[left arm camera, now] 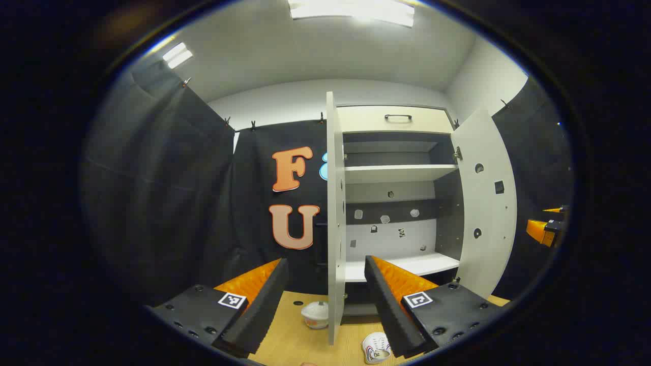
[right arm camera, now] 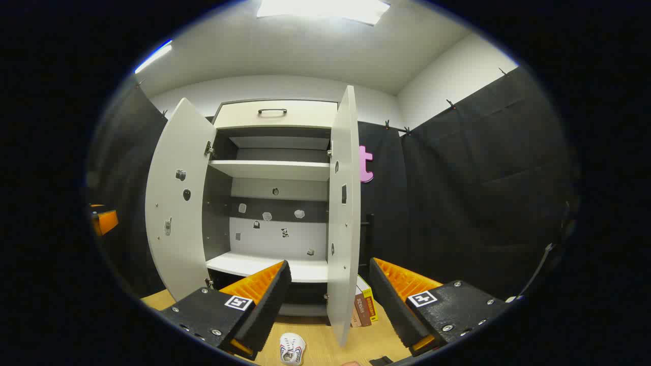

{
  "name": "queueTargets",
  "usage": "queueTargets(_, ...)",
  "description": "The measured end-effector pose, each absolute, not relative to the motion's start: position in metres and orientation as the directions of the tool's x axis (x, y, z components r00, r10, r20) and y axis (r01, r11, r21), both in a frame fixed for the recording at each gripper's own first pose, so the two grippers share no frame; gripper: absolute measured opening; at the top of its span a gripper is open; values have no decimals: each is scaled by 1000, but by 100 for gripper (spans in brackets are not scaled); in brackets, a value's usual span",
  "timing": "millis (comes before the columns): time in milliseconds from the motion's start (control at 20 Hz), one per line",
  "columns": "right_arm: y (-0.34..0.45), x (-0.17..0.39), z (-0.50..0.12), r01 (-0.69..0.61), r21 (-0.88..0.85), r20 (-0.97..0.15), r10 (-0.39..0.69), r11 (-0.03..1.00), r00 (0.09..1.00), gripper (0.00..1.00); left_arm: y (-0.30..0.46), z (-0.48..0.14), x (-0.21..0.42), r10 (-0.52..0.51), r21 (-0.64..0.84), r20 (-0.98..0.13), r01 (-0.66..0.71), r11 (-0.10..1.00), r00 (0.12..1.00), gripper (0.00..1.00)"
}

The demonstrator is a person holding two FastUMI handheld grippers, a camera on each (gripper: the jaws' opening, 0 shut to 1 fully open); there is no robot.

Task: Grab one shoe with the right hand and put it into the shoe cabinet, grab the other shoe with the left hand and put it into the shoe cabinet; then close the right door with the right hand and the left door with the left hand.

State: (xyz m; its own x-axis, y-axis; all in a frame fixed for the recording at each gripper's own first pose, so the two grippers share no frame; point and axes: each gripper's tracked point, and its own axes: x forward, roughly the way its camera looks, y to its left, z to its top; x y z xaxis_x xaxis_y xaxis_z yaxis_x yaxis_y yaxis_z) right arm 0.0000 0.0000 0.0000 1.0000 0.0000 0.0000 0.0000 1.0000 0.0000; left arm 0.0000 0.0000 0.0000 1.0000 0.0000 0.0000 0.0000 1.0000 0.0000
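White shoe [right arm camera: 292,348] lies on the wooden floor [right arm camera: 320,351] near the front of the shoe cabinet [right arm camera: 269,213], just below your right gripper [right arm camera: 325,305], whose fingers stand wide apart and hold nothing. Your left gripper [left arm camera: 325,305] is likewise spread wide and empty; a shoe [left arm camera: 377,347] shows beneath it, beside a small white bowl [left arm camera: 316,314]. I cannot tell whether these are two shoes or one. Both cabinet doors [right arm camera: 344,203] stand open, and the bottom shelf [right arm camera: 264,265] is bare. Judged step: the first pick. Lower the right gripper over the shoe, straddle its sides squarely, and close firmly. Keep clear of the right door's edge and the books [right arm camera: 363,307] near it.
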Motion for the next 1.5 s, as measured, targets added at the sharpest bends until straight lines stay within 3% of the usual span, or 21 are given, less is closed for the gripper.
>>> queueTargets(950, 15, 0, -27, 16, -42, -38, -17, 999, 999, 95, -13, -4, 3, -44, -7, -1, 44, 999, 999, 96)
queueTargets(1500, 53, 15, -133, -58, -42, -202, 49, 997, 978, 95, -8, -8, 12, -44, -9, -4, 44, 999, 999, 96)
